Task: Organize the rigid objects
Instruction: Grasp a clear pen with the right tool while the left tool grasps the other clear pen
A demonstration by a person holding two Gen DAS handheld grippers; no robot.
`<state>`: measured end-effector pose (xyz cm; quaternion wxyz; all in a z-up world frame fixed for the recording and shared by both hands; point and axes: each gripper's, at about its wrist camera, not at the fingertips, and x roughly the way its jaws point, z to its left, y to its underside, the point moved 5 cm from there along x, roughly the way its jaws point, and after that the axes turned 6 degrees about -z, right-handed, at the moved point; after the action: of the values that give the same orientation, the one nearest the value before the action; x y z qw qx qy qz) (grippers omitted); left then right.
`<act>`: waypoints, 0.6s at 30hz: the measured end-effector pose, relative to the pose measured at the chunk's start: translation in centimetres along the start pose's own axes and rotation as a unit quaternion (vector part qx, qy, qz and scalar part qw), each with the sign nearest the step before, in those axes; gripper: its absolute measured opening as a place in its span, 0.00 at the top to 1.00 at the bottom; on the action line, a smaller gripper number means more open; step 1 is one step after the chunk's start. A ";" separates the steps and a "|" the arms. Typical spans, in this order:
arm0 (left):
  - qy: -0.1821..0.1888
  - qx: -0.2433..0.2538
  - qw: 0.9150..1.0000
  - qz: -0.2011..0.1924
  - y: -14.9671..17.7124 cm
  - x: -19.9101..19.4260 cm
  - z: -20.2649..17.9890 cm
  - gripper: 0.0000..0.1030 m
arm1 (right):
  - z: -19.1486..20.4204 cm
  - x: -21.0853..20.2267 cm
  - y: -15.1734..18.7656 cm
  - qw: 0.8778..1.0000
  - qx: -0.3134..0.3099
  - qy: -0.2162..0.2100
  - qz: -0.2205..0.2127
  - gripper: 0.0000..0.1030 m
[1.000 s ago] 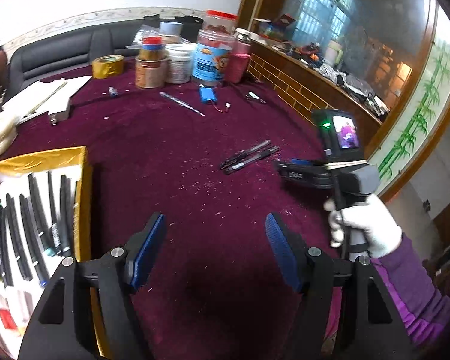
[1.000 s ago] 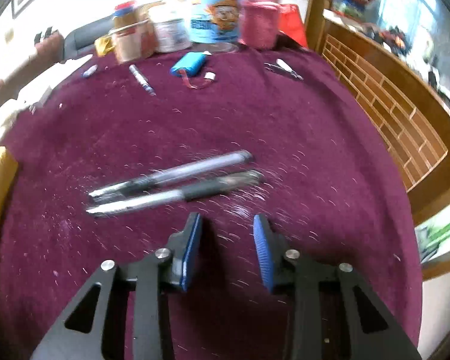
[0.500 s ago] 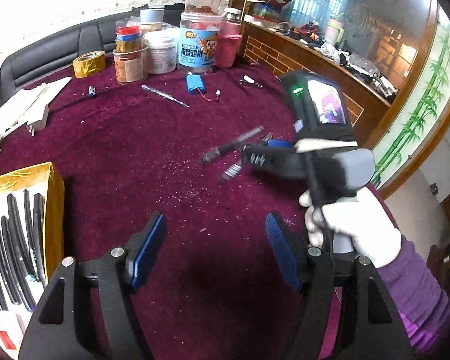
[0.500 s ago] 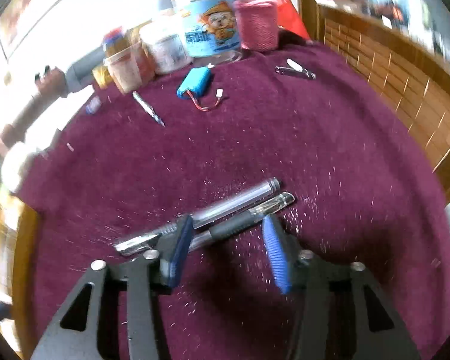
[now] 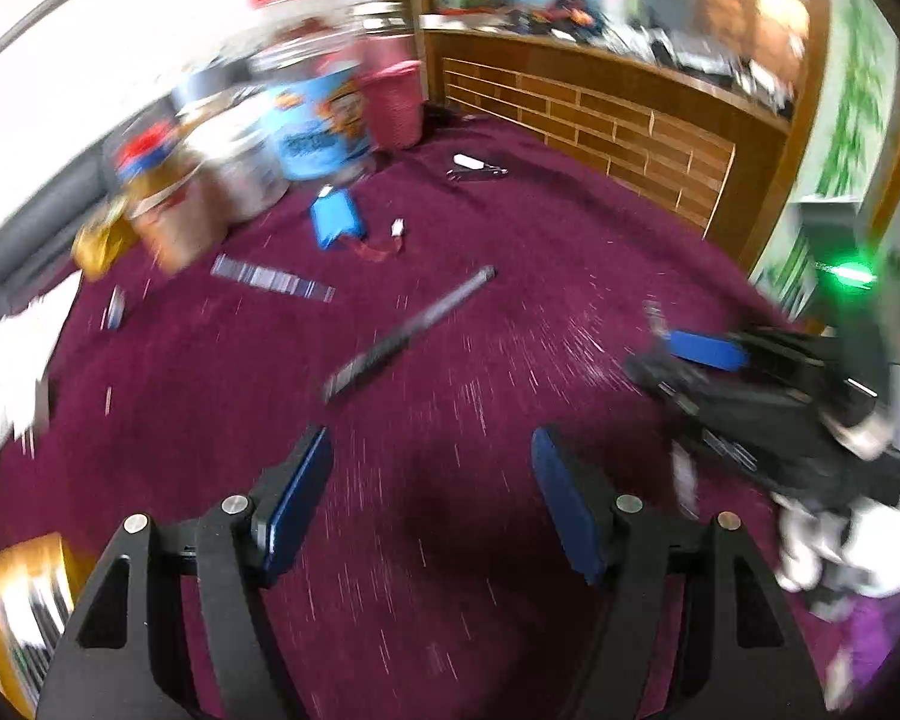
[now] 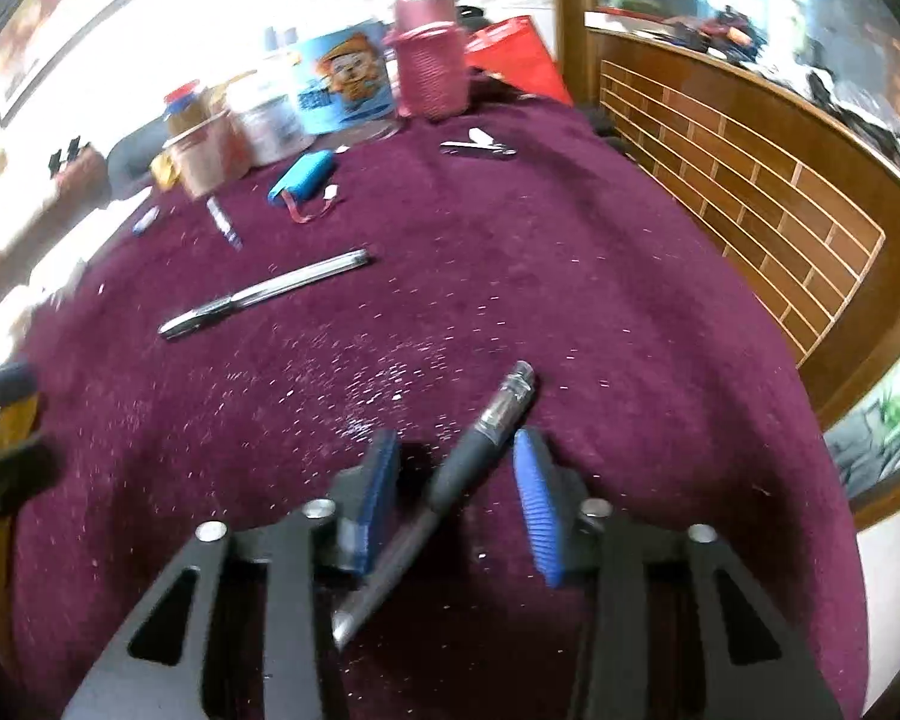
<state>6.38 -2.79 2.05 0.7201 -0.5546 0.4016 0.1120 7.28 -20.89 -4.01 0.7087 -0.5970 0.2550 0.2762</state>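
In the right wrist view a black-grip pen (image 6: 468, 468) lies slanted between the blue pads of my right gripper (image 6: 456, 498). The jaws stand open with a gap on each side of the pen; I cannot tell whether it rests on the cloth or is lifted. A second, silver pen (image 6: 264, 294) lies on the maroon cloth farther off to the left. In the blurred left wrist view my left gripper (image 5: 432, 498) is open and empty above the cloth, the silver pen (image 5: 408, 333) ahead of it, and the right gripper (image 5: 708, 354) at the right.
Jars and tubs (image 6: 342, 90) stand along the far edge, with a blue battery pack (image 6: 303, 177), a small pen (image 6: 225, 228) and a clip (image 6: 477, 147) near them. A yellow box of black sticks (image 5: 24, 612) sits at the left. A wooden rail (image 6: 750, 192) borders the right.
My right gripper has pulled the black-grip pen away from the silver one and turned it end-on between the pads. The left gripper has swung right; its view is now blurred.
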 end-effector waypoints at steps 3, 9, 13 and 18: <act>-0.017 0.070 0.997 0.005 -2.3 4.0 -1.1 0.34 | -0.3 -0.2 0.0 1.000 0.005 0.001 -0.002 0.71; -0.035 0.147 0.987 0.049 -3.8 11.5 -3.0 0.33 | -0.7 -0.1 0.0 1.000 0.021 -0.015 -0.005 0.71; -0.005 0.105 0.992 0.063 -4.2 11.9 -2.6 0.99 | -0.8 -0.1 0.1 0.999 0.026 -0.021 -0.005 0.71; 0.015 0.121 0.989 0.086 -1.1 8.7 -3.8 0.99 | -0.7 -0.2 0.1 1.000 0.020 -0.019 -0.005 0.71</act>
<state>11.01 -8.99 -3.51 0.7638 -0.4279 0.4690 0.1160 7.10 -21.63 -4.06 0.7268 -0.5783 0.2442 0.2787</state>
